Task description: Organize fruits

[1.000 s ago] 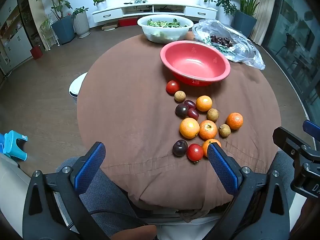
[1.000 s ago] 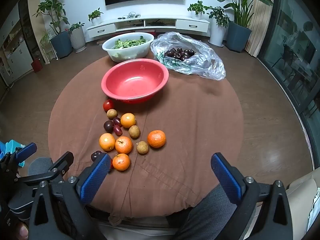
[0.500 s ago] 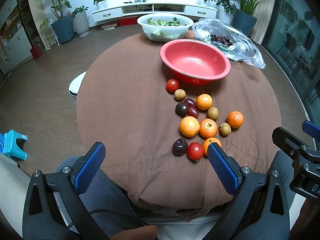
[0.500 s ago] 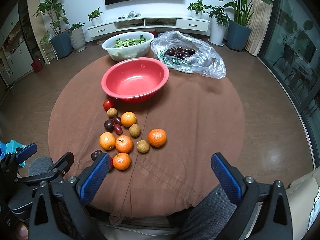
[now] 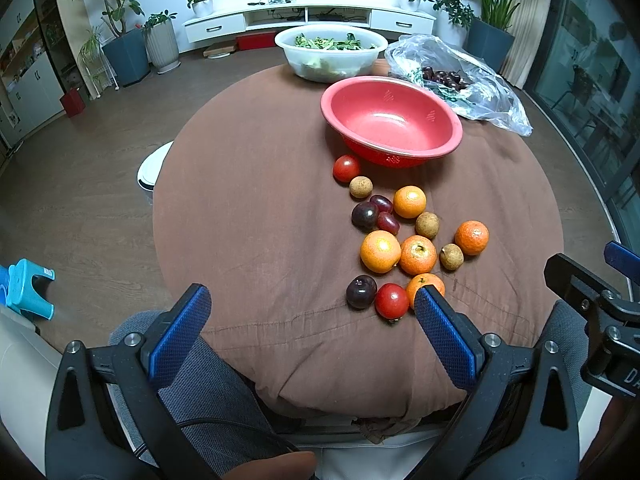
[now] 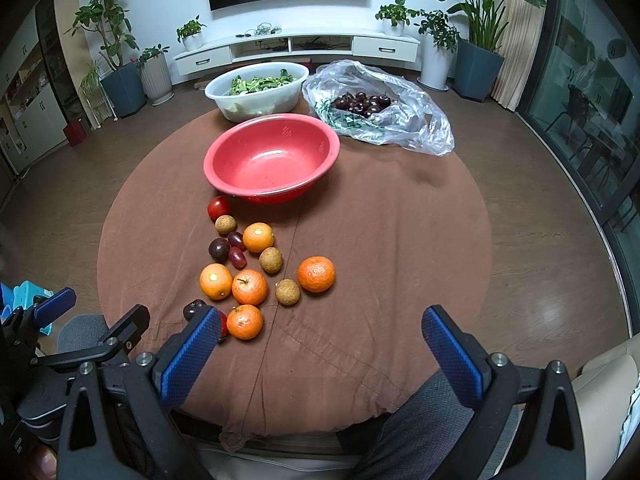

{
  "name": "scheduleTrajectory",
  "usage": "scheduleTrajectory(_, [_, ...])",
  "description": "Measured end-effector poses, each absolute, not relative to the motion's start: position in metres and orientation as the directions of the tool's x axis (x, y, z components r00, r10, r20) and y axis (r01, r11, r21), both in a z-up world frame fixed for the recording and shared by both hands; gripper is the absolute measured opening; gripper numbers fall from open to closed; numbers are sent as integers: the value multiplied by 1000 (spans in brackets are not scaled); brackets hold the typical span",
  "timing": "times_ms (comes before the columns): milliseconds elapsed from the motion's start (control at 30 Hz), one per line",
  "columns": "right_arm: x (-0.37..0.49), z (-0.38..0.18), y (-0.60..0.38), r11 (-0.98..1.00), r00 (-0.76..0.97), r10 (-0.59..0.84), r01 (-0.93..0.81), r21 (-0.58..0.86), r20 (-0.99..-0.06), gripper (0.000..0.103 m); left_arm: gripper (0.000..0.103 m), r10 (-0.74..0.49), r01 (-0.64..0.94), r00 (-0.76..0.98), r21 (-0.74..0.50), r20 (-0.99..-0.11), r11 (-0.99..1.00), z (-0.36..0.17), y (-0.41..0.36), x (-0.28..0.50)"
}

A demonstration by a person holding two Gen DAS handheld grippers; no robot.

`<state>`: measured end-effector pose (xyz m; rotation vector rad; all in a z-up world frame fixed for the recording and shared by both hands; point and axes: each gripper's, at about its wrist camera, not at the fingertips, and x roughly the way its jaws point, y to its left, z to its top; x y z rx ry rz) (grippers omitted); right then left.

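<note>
A loose cluster of fruit lies on the brown tablecloth (image 5: 260, 208): several oranges (image 5: 380, 251) (image 6: 316, 274), red tomatoes (image 5: 346, 168) (image 6: 218, 207), dark plums (image 5: 361, 291) (image 6: 219, 249), brown longans (image 5: 361, 187) (image 6: 271, 260) and red grapes (image 5: 388, 223). An empty red bowl (image 5: 391, 120) (image 6: 272, 158) stands just behind them. My left gripper (image 5: 312, 312) is open and empty, low over the near table edge, left of the fruit. My right gripper (image 6: 320, 332) is open and empty, near the front edge, just right of the nearest fruit.
A white bowl of greens (image 6: 258, 90) and a clear plastic bag of dark cherries (image 6: 376, 108) sit at the far side. A blue stool (image 5: 24, 288) stands on the floor at left. My knees are under the near edge.
Both grippers have edged slightly forward towards the table. The fruit and bowls have not moved.
</note>
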<state>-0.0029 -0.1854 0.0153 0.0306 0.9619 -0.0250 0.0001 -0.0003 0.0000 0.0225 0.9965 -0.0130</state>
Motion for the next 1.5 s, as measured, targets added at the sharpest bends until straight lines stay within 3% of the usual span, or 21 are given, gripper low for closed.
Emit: scheduleTrajectory(1500, [-3, 16, -188, 999, 572, -1, 34, 23, -820, 103, 103, 0, 21, 538, 13, -843, 1000, -13, -5, -3])
